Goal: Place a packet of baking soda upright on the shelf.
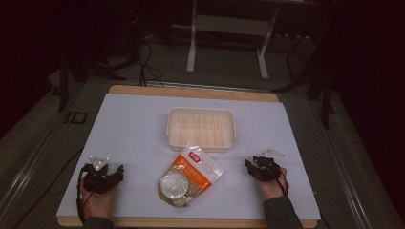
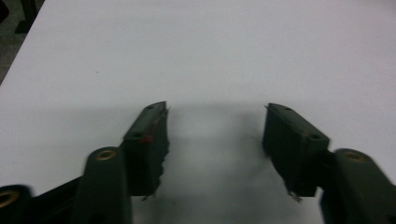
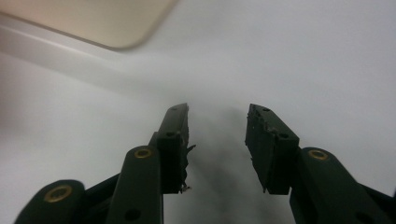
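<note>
An orange and white snack bag (image 1: 190, 175) with a clear round window lies flat on the white mat, just in front of a cream plastic tray (image 1: 201, 128). My left gripper (image 1: 106, 168) rests low at the mat's front left, held by a hand; its jaws (image 2: 215, 135) stand wide apart over bare mat with nothing between them. At the front right, another hand holds my right gripper (image 1: 252, 165), to the right of the bag. Its jaws (image 3: 217, 128) are open and empty above the mat, and a corner of the tray (image 3: 93, 18) lies ahead to the left.
The white mat (image 1: 133, 124) covers a wooden table whose edge (image 1: 191, 91) runs along the back. Beyond it stand a metal frame's legs (image 1: 192, 52) and cables on the floor. Bare mat lies left and right of the tray.
</note>
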Demonstrator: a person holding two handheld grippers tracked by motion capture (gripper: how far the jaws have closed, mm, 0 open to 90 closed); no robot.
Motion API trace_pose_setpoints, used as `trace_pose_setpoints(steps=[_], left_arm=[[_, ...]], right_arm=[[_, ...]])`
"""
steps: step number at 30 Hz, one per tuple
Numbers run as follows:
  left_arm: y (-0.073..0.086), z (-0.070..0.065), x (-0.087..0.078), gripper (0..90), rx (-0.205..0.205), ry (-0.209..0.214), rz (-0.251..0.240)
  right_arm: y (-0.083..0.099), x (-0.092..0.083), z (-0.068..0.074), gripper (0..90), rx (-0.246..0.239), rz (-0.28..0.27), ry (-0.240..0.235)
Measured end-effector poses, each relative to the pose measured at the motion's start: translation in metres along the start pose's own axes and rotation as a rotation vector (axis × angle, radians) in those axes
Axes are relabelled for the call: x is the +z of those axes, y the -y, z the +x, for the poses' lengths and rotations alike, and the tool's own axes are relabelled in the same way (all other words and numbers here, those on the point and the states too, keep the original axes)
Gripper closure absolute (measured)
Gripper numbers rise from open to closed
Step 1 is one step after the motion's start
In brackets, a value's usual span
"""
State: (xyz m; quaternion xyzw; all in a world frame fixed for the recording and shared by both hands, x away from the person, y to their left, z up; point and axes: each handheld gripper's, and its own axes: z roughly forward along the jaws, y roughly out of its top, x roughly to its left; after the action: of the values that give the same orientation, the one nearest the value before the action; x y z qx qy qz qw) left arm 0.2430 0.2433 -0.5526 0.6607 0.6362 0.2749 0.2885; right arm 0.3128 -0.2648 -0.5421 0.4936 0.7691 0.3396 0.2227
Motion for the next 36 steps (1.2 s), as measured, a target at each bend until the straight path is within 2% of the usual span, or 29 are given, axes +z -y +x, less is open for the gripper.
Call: trace_pose_setpoints(steps=[1,2,4,5,6,8,10,12,15,21,36], left_arm=[[0.0,0.0,-0.001,48.1,0.016,0.02,-0.006],[0.0,0.0,-0.001,50.0,0.016,0.02,-0.006],[0.0,-0.001,-0.001,51.1,0.028,0.026,-0.006],[0.0,-0.003,-0.001,52.5,0.062,0.039,-0.006],[-0.001,-0.005,-0.001,53.7,0.094,0.05,-0.011],[-0.001,-0.008,0.0,54.4,0.123,0.063,-0.026],[-0.001,-0.008,0.0,55.1,0.133,0.066,-0.027],[-0.002,-0.01,0.0,55.9,0.153,0.074,-0.025],[-0.002,-0.01,0.001,56.2,0.154,0.084,-0.024],[-0.002,-0.009,0.001,54.9,0.138,0.079,-0.026],[-0.002,-0.009,0.001,54.1,0.136,0.081,-0.021]], right_arm=[[-0.003,-0.003,0.001,58.9,0.002,-0.005,-0.038],[-0.005,-0.004,0.001,58.9,0.014,-0.01,-0.064],[-0.005,-0.004,0.001,58.9,0.014,-0.01,-0.064],[-0.006,-0.006,0.0,58.6,0.032,-0.011,-0.103],[-0.006,-0.006,-0.001,58.4,0.034,-0.011,-0.114],[-0.007,-0.007,-0.001,57.4,0.041,-0.009,-0.119],[-0.008,-0.008,0.003,56.7,0.002,0.005,-0.081],[-0.01,-0.009,0.007,56.1,-0.013,0.01,-0.09],[-0.014,-0.01,0.01,55.5,-0.017,0.004,-0.129],[-0.023,-0.011,0.014,52.9,-0.029,-0.006,-0.174],[-0.046,-0.007,0.032,48.5,-0.053,-0.003,-0.3]])
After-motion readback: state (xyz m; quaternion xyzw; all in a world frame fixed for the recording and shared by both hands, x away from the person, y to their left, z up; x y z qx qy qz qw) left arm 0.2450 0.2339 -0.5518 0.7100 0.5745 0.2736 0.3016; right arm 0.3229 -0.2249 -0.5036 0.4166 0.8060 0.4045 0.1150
